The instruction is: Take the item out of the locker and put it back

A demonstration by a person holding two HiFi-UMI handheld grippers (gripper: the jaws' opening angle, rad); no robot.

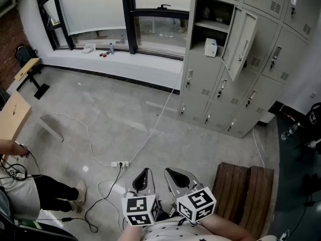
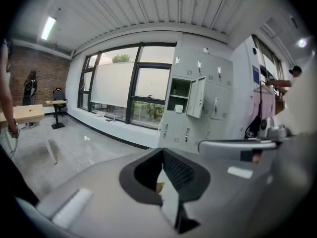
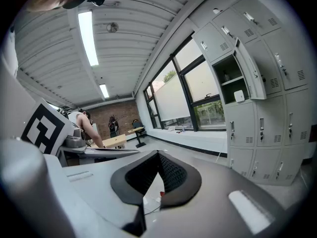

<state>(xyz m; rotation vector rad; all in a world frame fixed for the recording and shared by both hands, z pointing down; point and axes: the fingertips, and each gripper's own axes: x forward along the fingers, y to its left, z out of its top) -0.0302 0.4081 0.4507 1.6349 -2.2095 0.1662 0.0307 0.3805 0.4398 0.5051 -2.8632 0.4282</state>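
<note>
- The left gripper (image 1: 144,173) has its jaws closed together, with nothing between them.
- The right gripper (image 1: 170,174) is just beside it, jaws likewise pressed together and empty.
- Both are held low, well apart from the lockers (image 1: 235,92).
- The item (image 1: 210,47), a small white box, sits in the one open compartment, on its floor under an inner shelf.
- The door (image 1: 242,45) stands swung out at the item's right, its edge jutting into the room.
- The floor (image 1: 100,109) between grippers and lockers is open concrete.
- A cable (image 1: 158,119) crosses it from a power strip (image 1: 120,163) to the lockers' foot.
- A bench (image 1: 246,190) lies at the right gripper's right.
- A person (image 1: 30,190) is at the far left.
</note>
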